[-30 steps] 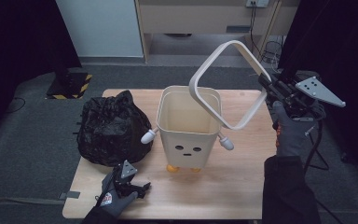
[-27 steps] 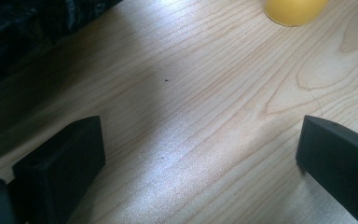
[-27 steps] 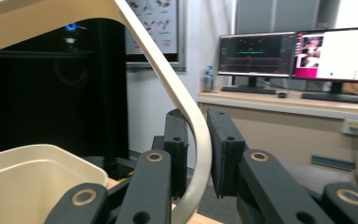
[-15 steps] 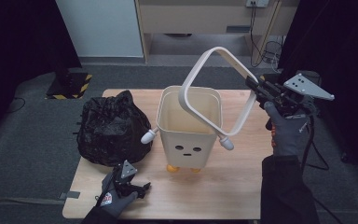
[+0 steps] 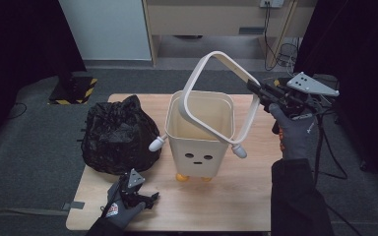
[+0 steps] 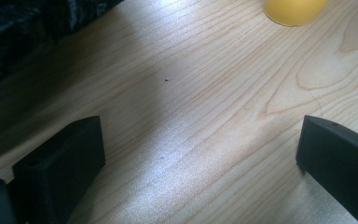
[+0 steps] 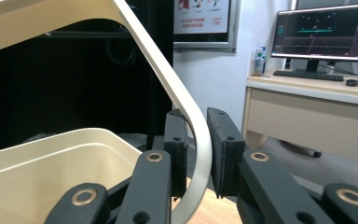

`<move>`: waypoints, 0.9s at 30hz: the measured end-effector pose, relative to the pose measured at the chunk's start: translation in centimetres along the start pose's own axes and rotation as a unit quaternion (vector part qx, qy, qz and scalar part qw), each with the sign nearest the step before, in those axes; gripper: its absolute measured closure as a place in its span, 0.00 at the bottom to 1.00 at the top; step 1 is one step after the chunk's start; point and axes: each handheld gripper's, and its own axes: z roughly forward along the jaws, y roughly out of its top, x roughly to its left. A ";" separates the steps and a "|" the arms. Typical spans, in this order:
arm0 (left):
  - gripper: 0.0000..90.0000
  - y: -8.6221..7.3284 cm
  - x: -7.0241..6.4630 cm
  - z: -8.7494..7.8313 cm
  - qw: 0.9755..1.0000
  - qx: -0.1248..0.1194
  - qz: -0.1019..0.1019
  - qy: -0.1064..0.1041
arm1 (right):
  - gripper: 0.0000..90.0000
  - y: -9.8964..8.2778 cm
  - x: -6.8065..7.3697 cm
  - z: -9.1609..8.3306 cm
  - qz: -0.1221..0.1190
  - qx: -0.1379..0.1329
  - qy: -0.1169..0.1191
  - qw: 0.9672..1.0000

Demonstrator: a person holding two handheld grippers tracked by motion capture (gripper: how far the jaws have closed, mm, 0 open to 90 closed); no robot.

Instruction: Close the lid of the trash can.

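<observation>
Cream frame [image 5: 211,98] clamped in right tongs [image 5: 254,89], tilted over bin [image 5: 199,130]

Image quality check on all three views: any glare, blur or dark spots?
High view: sharp but dim, black bag losing detail. Left gripper view: bright sheen across the table, bag corner in shadow. Right gripper view: ring crisp, dark backdrop, monitor bright.
</observation>
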 end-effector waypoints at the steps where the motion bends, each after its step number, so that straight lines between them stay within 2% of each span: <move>1: 0.00 0.0 0.0 0.0 1.000 0.000 0.000 0.000 | 0.88 0.0 0.1 0.2 -0.001 0.002 0.003 1.000; 10: 0.00 0.0 0.0 0.0 1.000 0.000 0.000 0.000 | 0.88 0.0 0.5 1.8 -0.004 0.016 0.015 1.000; 27: 0.00 0.0 0.0 0.0 1.000 0.000 0.001 -0.001 | 0.86 -1.1 0.7 4.5 -0.003 0.054 0.026 0.998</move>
